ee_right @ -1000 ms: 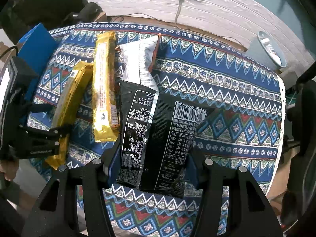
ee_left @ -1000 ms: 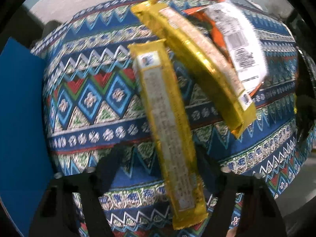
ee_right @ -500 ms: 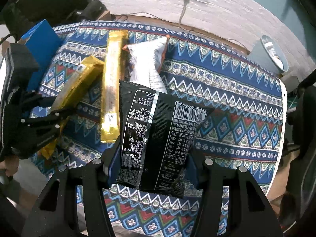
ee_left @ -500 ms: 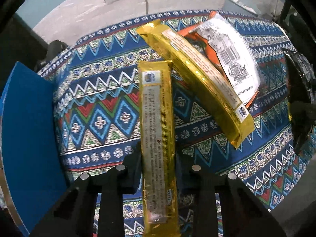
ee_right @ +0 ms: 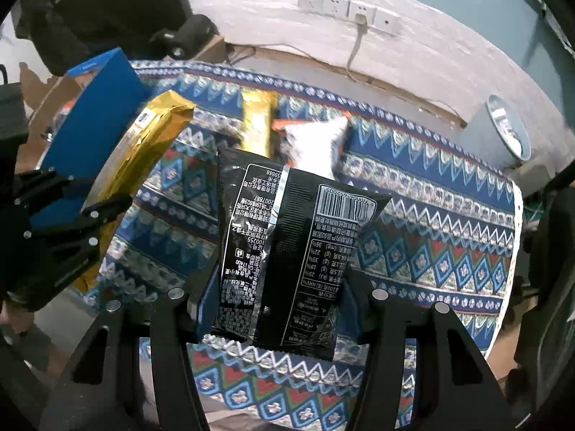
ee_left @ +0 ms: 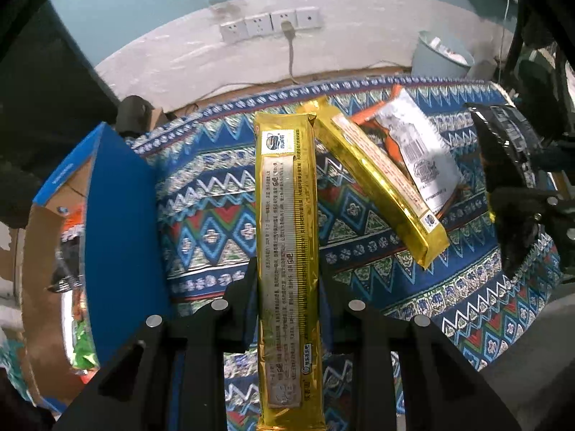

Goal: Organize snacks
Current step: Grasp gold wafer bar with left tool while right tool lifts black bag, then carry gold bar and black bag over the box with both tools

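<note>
My left gripper [ee_left: 287,287] is shut on a long gold snack packet [ee_left: 287,244] and holds it lifted above the patterned tablecloth [ee_left: 208,201]. In the right wrist view the same gold packet [ee_right: 143,158] slants up out of the left gripper [ee_right: 72,230]. A black snack bag [ee_right: 287,251] hangs clamped in my right gripper [ee_right: 276,287], also clear of the cloth. A second gold packet [ee_left: 377,183] lies on the table, overlapping an orange and white snack bag [ee_left: 417,151]. The black bag [ee_left: 503,151] shows at the right edge of the left wrist view.
An open blue carton [ee_left: 118,222] stands at the table's left end, with snack bags inside [ee_left: 72,251]. A pale blue bin [ee_right: 510,133] sits on the floor behind the table's right end. Wall sockets with a cable [ee_left: 284,25] are on the back wall.
My left gripper has shut on the long gold packet and lifted it off the cloth. The right gripper rose a little with the black bag still in it.
</note>
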Tool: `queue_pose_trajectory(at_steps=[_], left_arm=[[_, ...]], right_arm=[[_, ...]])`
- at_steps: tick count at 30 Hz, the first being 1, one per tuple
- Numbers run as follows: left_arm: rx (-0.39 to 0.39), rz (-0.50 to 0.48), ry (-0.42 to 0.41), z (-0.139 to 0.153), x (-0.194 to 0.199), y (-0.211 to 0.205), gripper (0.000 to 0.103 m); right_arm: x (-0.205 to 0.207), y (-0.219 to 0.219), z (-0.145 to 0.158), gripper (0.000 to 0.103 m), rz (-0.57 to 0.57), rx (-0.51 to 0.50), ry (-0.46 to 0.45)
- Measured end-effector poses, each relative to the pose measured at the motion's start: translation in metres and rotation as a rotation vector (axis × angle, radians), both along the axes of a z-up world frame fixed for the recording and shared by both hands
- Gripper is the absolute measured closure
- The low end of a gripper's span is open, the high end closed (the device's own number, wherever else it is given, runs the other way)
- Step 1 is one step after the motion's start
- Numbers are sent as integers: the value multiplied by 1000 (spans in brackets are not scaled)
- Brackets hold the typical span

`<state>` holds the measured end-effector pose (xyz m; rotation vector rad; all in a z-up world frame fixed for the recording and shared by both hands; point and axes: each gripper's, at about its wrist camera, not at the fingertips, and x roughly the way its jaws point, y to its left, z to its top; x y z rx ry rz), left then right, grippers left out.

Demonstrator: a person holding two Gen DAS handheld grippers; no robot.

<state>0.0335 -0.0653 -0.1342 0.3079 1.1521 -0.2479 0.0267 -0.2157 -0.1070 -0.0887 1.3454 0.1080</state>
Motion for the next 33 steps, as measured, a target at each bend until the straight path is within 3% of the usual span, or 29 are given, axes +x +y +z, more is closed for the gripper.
queue_pose_trajectory(at_steps=[19,27,33], left_arm=[[-49,15,-172,69,-13,49,74],[-85,51,-223,93,-16,77,74],[-69,90,-272,104,-16,103,74]], right_arm=[[15,67,50,47,90,62,-92],[22,98,73,47,128,104,-133],[29,121,78,47,158,126,-141]])
